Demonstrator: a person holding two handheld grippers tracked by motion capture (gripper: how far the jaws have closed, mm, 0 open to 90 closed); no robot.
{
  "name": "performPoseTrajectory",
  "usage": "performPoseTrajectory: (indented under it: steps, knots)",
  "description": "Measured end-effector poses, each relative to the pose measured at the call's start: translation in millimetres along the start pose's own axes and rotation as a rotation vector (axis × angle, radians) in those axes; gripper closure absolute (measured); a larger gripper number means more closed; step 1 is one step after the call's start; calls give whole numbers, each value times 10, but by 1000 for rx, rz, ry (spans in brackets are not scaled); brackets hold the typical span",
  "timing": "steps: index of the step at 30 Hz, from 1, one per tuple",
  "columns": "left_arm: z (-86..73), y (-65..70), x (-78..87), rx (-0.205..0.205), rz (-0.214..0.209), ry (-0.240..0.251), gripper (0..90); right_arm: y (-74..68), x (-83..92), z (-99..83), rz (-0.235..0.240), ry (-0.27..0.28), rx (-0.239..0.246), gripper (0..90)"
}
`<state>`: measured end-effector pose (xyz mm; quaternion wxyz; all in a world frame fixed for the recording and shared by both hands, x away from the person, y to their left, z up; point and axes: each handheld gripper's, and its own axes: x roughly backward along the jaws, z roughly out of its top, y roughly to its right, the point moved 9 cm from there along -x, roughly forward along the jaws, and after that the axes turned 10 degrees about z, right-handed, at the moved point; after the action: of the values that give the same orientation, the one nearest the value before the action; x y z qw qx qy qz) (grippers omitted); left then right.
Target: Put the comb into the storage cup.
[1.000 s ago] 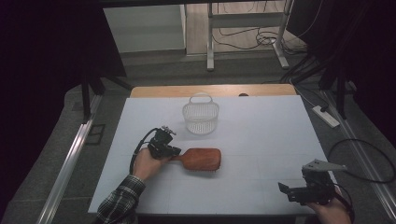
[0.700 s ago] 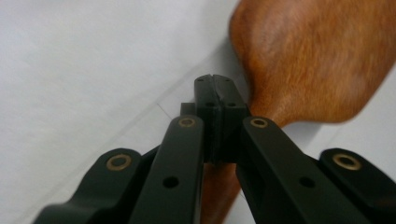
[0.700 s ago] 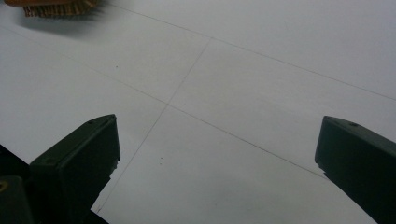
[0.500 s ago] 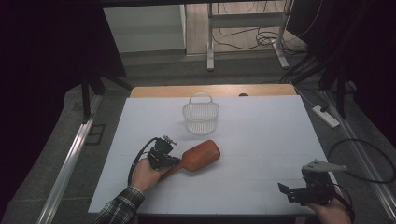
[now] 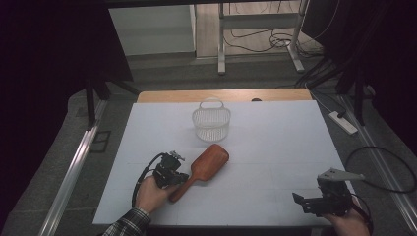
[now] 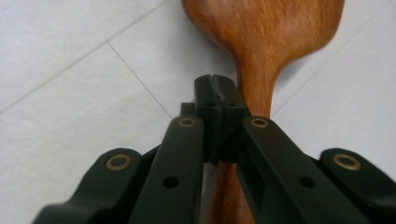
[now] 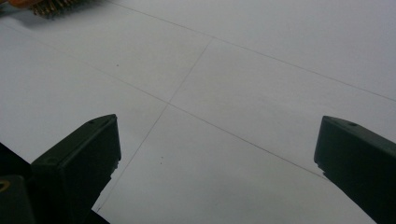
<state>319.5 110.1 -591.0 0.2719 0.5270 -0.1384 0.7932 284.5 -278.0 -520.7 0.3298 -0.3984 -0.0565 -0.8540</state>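
Left gripper (image 5: 173,178), black with two jaws, clamped tight on the handle of a reddish-brown wooden paddle hairbrush (image 5: 209,162); in the left gripper view the pads (image 6: 219,100) pinched together at the neck of the hairbrush (image 6: 261,42). Held in the left hand (image 5: 152,194), low over the near left part of the white table (image 5: 275,147). Brush head angled up and to the right, toward a small white wire basket (image 5: 211,123) standing upright further back near the middle, apart from the brush. Right gripper (image 5: 314,204), grasped at the near right corner, jaws spread wide over bare table (image 7: 224,70), nothing between them.
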Motion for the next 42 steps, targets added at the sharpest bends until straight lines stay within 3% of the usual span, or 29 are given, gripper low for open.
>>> performPoseTrajectory:
  steps: [5,11,18,26,29,32,37,42]
  knots:
    - [-23,28,11,2,9,-3,889,0,-2,0,1,-1,0,5]
    - [-8,-22,93,22,22,35,873,-1,-2,1,0,-1,1,5]
    - [-38,-61,217,41,32,83,770,-2,-4,0,-2,-4,3,5]
    - [-51,-74,306,51,20,126,504,-3,-5,-3,-5,-9,5,5]
    - [-44,-79,320,61,15,137,450,-4,-7,-3,-5,-10,5,5]
    - [-31,-67,336,68,-5,146,300,-5,-9,-4,-6,-11,7,5]
    - [-17,-14,331,46,-43,148,172,-5,-9,-4,-6,-12,7,5]
    - [26,28,314,26,-47,160,70,-5,-13,-6,-5,-15,8,5]
